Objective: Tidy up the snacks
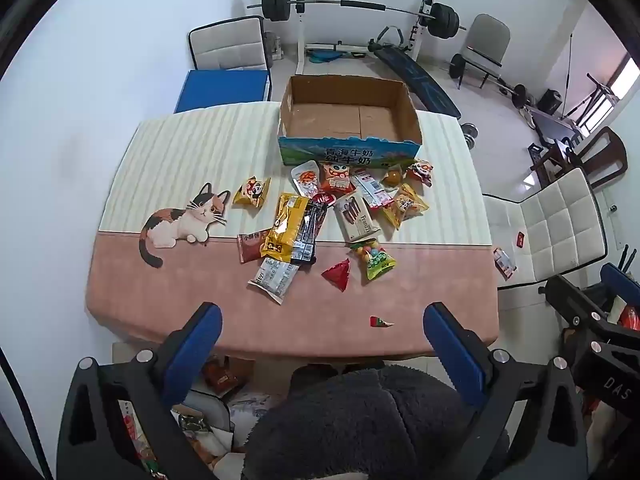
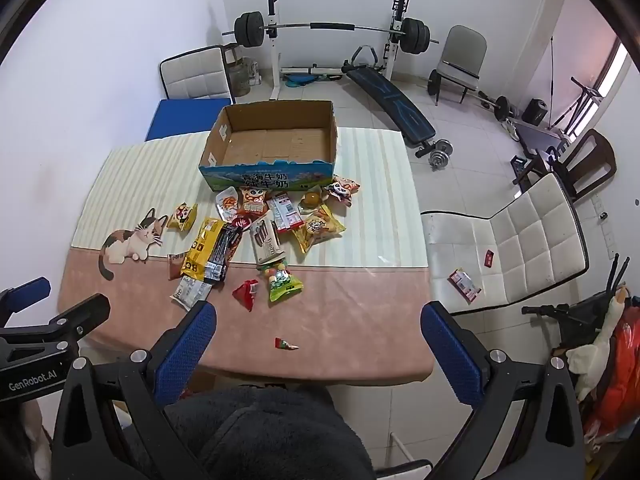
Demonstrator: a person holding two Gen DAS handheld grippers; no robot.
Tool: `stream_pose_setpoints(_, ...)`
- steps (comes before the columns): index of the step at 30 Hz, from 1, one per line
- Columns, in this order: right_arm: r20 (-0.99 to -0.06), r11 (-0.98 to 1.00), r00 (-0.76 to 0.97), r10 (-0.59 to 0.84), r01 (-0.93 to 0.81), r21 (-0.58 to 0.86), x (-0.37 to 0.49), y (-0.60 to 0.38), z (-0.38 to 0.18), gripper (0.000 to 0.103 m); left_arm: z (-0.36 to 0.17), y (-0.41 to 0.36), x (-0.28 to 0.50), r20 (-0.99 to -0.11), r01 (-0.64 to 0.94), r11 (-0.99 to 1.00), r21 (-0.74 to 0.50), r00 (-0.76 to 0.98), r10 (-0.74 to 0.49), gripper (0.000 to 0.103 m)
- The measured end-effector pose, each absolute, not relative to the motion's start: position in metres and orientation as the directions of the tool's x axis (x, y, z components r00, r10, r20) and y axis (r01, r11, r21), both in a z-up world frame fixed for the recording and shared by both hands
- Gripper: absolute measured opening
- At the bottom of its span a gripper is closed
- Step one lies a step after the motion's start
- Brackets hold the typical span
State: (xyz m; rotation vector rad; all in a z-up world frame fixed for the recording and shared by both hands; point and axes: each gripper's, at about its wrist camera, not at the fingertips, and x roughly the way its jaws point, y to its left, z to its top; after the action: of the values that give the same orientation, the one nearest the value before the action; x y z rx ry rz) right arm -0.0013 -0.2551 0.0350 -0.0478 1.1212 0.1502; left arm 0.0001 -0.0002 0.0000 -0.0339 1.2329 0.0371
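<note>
An open, empty cardboard box (image 1: pixel 408 116) (image 2: pixel 212 148) stands at the far side of the table. Several snack packets lie in a loose pile in front of it, among them a long yellow bag (image 1: pixel 286 226) (image 2: pixel 202 248), a red triangular packet (image 1: pixel 338 274) (image 2: pixel 246 292) and a green candy bag (image 1: pixel 376 258) (image 2: pixel 282 282). A small red scrap (image 1: pixel 380 322) (image 2: pixel 285 344) lies near the front edge. My left gripper (image 1: pixel 322 326) and right gripper (image 2: pixel 318 326) are both open and empty, held above the table's near edge, well short of the pile.
The table (image 1: pixel 160 292) has a pink and striped cloth with a cat picture (image 1: pixel 182 220). A white chair (image 1: pixel 560 224) stands at the right, with one packet (image 2: pixel 464 284) on its seat. A weight bench and barbell rack (image 1: pixel 360 4) stand behind. My dark fleece lap (image 1: pixel 360 420) is below.
</note>
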Motion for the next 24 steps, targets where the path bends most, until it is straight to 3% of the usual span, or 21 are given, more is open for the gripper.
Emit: stream_pose_setpoints(24, -0.894, 0.989, 0.436, 0.103, -0.139, 0.047, -0.0068, -0.2538, 0.0415, 0.103, 0.0032, -0.0051, -0.0017, -0.938, -0.042, 0.999, -0.022, 0.347, -0.006, 0.103)
